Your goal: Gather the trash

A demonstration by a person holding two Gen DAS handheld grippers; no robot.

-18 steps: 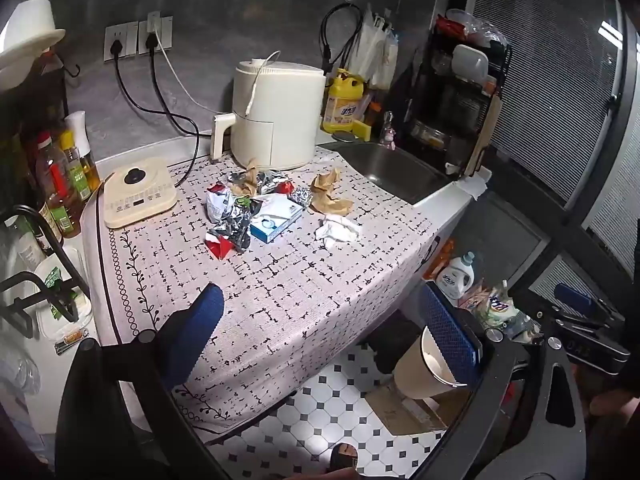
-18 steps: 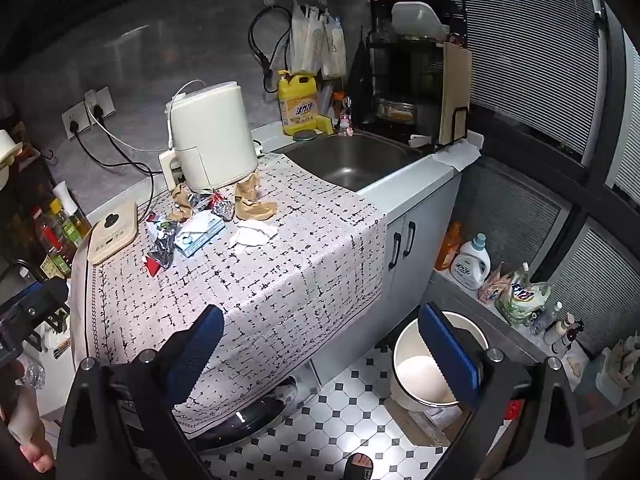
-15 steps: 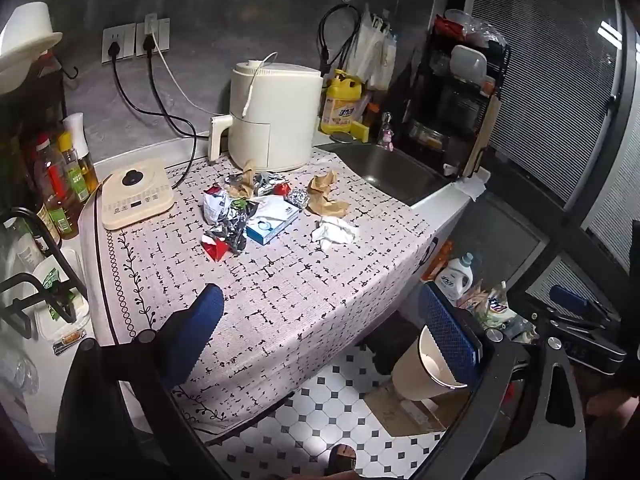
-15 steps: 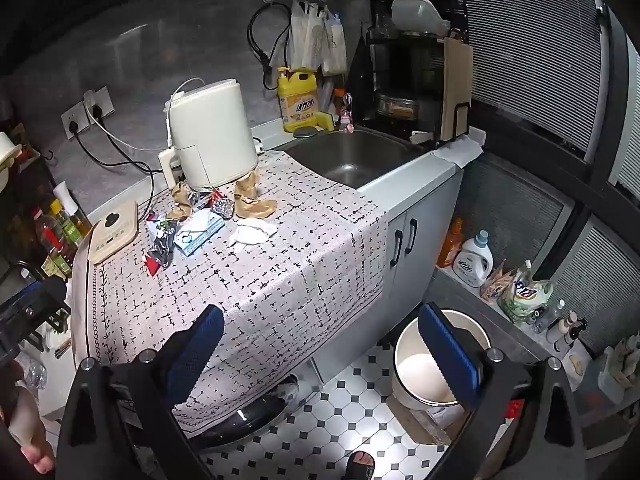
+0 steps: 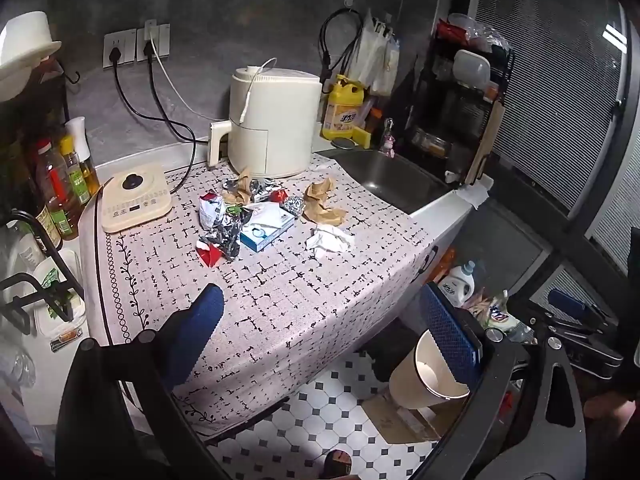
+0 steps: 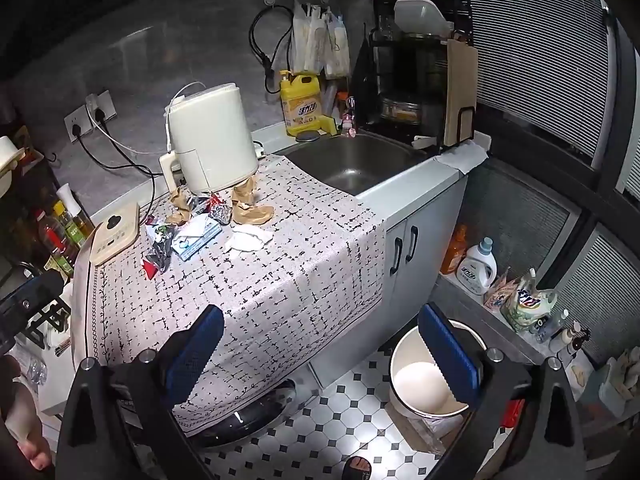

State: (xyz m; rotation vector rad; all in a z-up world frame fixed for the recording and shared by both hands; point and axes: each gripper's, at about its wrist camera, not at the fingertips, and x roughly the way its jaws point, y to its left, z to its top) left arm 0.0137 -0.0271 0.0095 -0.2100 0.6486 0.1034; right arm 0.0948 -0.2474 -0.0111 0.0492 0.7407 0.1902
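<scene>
Left wrist view puts the trash (image 5: 264,216) right in front of you: a loose heap of crumpled litter lying just in front of the cream air fryer (image 5: 276,124). Count it off with me: two scrunched brown paper pieces (image 5: 322,204), one white tissue wad (image 5: 330,240) on the near side of the air fryer, one flat white-and-blue box (image 5: 266,226), one small foil ball (image 5: 293,203), and a tangle of silver and red wrappers (image 5: 220,236) too jumbled to number. From the right wrist view the same heap (image 6: 208,224) sits below the air fryer (image 6: 212,140), which stands left of the steel sink (image 6: 352,164). Everything rests on a pale tablecloth with black dashes (image 5: 280,292) draped over the counter. One white bin (image 6: 424,380) stands on the tiled floor well below and right of the air fryer. Your left gripper (image 5: 324,332) hangs with its blue pads wide apart, holding nothing, well short of the air fryer. Your right gripper (image 6: 320,350) is likewise spread wide and holding nothing, out over the cloth's edge.
</scene>
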